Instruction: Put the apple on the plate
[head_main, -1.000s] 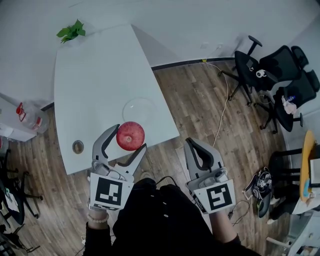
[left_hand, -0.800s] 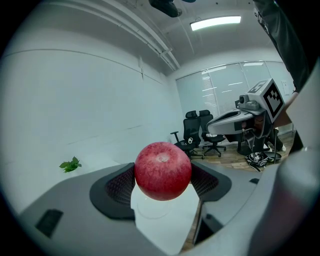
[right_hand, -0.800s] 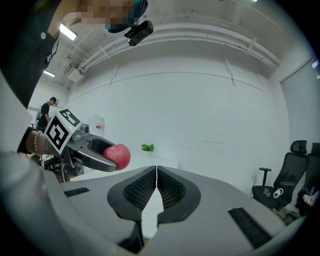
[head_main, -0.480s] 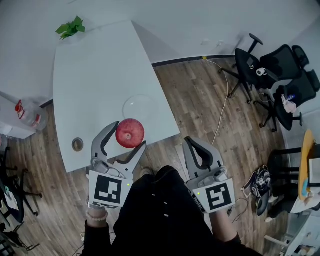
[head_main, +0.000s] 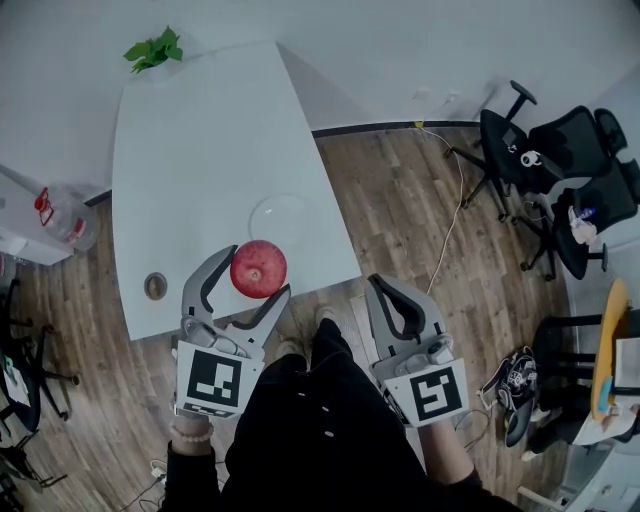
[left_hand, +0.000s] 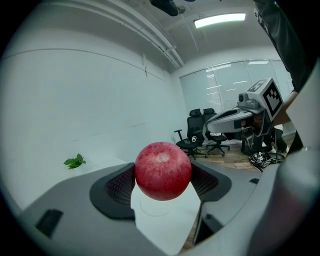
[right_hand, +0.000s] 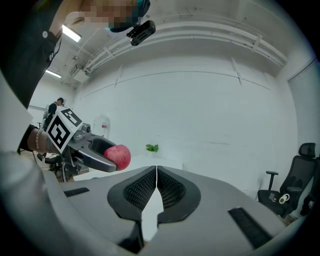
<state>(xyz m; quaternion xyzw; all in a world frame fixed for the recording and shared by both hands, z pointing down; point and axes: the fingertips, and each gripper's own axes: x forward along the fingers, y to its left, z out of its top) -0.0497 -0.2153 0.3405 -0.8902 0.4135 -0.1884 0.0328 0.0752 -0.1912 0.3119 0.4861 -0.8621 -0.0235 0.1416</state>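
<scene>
A red apple (head_main: 258, 268) is clamped between the jaws of my left gripper (head_main: 248, 274), held in the air over the near edge of the white table (head_main: 190, 140). In the left gripper view the apple (left_hand: 163, 170) fills the gap between the two dark pads. A clear glass plate (head_main: 279, 216) lies on the table just beyond the apple, and the plate (left_hand: 156, 206) shows faintly under it. My right gripper (head_main: 392, 295) hangs over the wooden floor to the right of the table, shut and empty; its pads (right_hand: 156, 188) touch.
A small green plant (head_main: 154, 48) sits at the table's far corner. A round grommet (head_main: 155, 287) is set in the table near its left front. Black office chairs (head_main: 560, 160) stand at the right, a water jug (head_main: 62, 220) at the left.
The view has shifted slightly; the left gripper with the apple has barely moved relative to the table edge. The right gripper stays where it was.
</scene>
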